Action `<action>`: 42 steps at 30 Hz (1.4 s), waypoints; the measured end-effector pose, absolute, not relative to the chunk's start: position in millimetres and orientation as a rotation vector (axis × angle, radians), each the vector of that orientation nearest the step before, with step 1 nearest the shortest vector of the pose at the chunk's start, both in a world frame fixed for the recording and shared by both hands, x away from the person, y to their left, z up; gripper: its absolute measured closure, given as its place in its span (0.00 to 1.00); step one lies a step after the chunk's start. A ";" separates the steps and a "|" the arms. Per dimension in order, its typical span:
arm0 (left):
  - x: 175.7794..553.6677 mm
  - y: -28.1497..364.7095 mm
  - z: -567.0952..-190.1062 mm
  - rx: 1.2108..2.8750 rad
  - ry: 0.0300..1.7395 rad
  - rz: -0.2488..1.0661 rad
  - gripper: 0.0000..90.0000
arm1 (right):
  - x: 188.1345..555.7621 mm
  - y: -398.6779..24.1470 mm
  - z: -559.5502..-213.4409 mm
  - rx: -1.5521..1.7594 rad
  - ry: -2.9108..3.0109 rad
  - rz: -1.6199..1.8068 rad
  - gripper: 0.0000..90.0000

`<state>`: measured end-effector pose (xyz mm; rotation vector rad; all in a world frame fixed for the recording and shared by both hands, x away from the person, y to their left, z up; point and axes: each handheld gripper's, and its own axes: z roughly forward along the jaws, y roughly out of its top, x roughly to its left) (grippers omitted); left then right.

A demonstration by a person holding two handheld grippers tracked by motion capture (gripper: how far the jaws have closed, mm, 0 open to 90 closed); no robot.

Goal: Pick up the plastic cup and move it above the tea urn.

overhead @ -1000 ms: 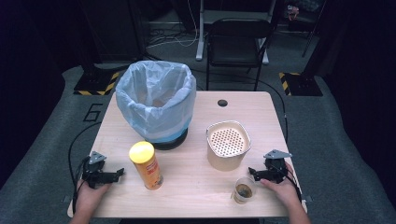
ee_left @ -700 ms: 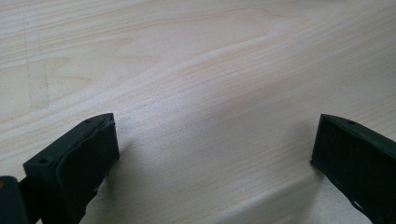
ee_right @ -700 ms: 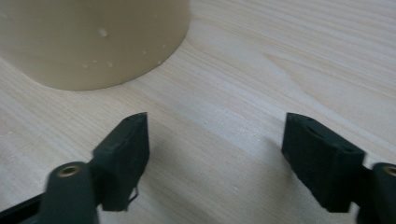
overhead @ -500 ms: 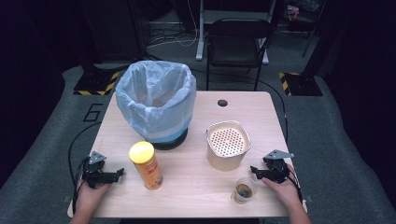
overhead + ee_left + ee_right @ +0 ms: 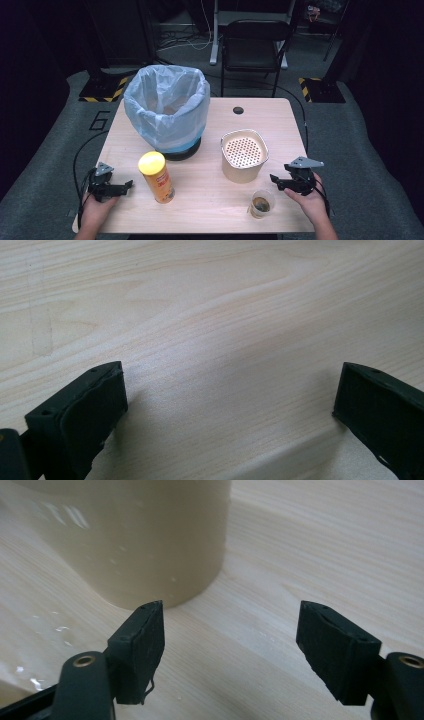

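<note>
My right gripper [image 5: 276, 181] hovers just above the table's right front. It points left at the cream container [image 5: 243, 155] with a perforated insert. In the right gripper view the jaws [image 5: 232, 630] stand apart with nothing between them, having narrowed and then just been opening a little. The container's wall [image 5: 150, 535] rises ahead and to the left. A clear plastic cup [image 5: 260, 203] holding brown liquid stands just left of that hand. My left gripper [image 5: 127, 186] rests at the front left, wide open over bare wood [image 5: 230, 390].
A yellow-lidded snack can [image 5: 157, 177] stands upright between the two hands. A bin lined with a pale blue bag [image 5: 167, 107] sits at the back left of the wooden table [image 5: 280, 125]. Water drops [image 5: 45, 625] lie by the container. A black chair [image 5: 255, 45] stands behind the table.
My right gripper has lifted a little off the table and its jaws stand narrower than a second ago. The left gripper and all the objects have kept still.
</note>
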<state>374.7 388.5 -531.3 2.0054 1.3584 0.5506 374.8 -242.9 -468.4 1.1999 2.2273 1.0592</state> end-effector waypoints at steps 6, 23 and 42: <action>375.0 388.6 -531.4 2.004 1.354 0.559 0.00 | 362.9 -238.9 -448.6 1.143 2.259 1.111 0.28; 374.8 387.6 -532.3 1.990 1.359 0.576 0.00 | 326.2 -204.1 -444.8 0.914 2.452 1.217 0.20; 374.7 387.5 -532.3 1.989 1.361 0.576 0.00 | 305.1 -190.8 -452.1 0.845 2.510 1.237 0.15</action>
